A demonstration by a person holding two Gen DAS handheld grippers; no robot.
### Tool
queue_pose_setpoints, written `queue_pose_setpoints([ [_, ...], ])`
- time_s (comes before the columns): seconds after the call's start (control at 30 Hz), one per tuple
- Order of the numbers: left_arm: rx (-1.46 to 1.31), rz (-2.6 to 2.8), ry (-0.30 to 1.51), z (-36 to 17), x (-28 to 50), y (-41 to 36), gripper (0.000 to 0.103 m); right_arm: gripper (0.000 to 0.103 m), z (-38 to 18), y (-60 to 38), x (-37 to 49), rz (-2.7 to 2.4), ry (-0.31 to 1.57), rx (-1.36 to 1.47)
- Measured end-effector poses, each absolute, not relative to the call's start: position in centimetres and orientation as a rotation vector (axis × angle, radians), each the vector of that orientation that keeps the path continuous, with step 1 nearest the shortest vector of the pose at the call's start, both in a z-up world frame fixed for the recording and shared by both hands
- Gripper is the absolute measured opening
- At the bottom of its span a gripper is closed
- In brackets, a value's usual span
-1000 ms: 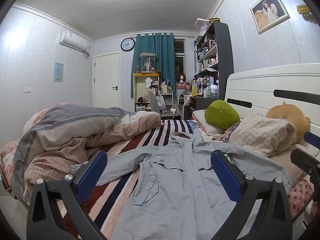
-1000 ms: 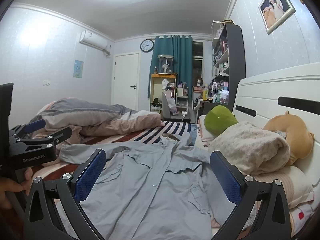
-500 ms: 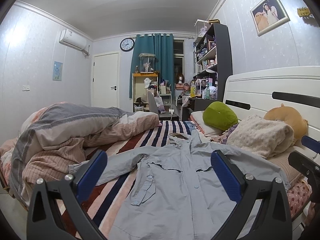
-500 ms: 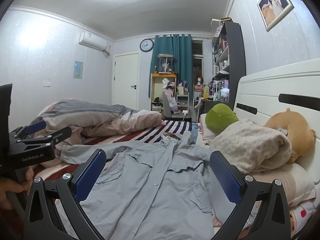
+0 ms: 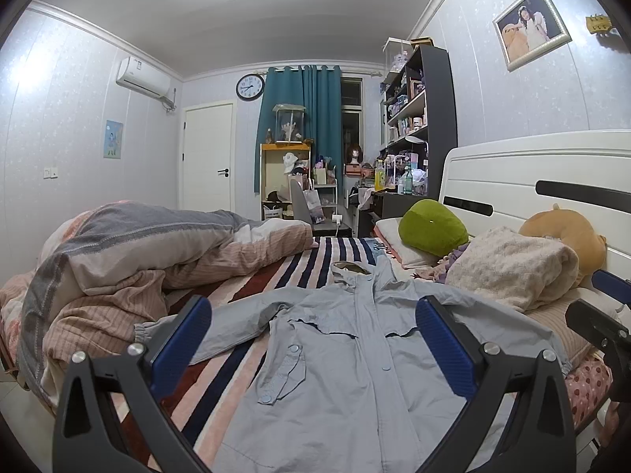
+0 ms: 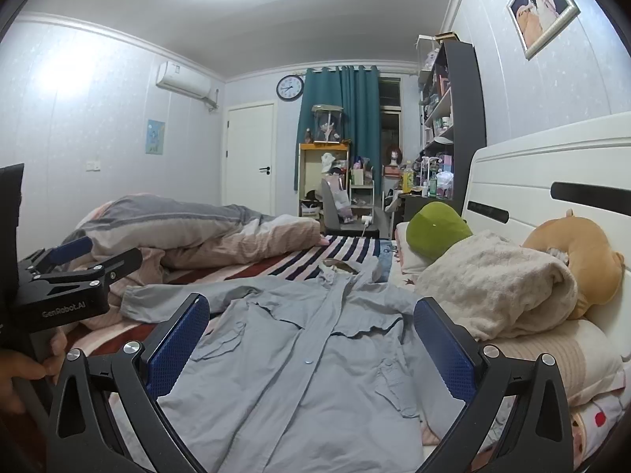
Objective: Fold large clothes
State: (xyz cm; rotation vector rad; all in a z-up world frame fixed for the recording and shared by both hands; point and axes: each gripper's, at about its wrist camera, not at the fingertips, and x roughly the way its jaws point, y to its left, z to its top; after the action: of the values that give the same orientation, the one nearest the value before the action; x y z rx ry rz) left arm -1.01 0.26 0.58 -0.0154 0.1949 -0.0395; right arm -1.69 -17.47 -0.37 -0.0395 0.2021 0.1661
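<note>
Jacket (image 5: 355, 358) between duvet (image 5: 130, 260), probably blanket (image 5: 508, 268).

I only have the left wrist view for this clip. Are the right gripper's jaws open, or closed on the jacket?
Observer: Open. In the right wrist view the right gripper has its jaws spread wide, and the grey jacket lies flat on the bed beyond them, not gripped.
Operator: What is holding the left gripper?
Observer: A bare hand wraps the handle of the left gripper, at the left edge of the right wrist view.
Operator: Its jaws?
Observer: Open from that side too, with nothing between them.
</note>
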Motion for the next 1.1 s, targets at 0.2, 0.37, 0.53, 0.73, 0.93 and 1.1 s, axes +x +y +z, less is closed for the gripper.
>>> queue_pose_setpoints([
  [0.2, -0.026, -0.048, 0.199, 0.5, -1.0, 0.4, 0.102, 0.103, -0.5, -17.4, -1.7, 0.168, 0.203, -0.036],
  [0.37, -0.027, -0.05, 0.199, 0.5, -1.0, 0.5, 0.102, 0.103, -0.6, -17.4, -1.7, 0.165, 0.206, -0.036],
  [0.53, -0.038, -0.057, 0.205, 0.3, -0.7, 0.9, 0.102, 0.103, -1.1, -17.3, -1.4, 0.154, 0.218, -0.041],
  [0.73, -0.029, -0.057, 0.23, -0.1, -0.1, 0.9, 0.102, 0.103, -1.1, -17.5, -1.0, 0.152, 0.222, -0.021],
  [0.93, -0.055, -0.042, 0.288, -1.5, 2.3, 2.2, 0.102, 0.103, -1.4, -17.5, -0.3, 0.122, 0.248, -0.026],
  [1.1, -0.112, -0.007, 0.38, -4.2, 6.2, 5.6, 0.102, 0.103, -2.7, -17.8, 2.0, 0.12, 0.3, 0.01],
])
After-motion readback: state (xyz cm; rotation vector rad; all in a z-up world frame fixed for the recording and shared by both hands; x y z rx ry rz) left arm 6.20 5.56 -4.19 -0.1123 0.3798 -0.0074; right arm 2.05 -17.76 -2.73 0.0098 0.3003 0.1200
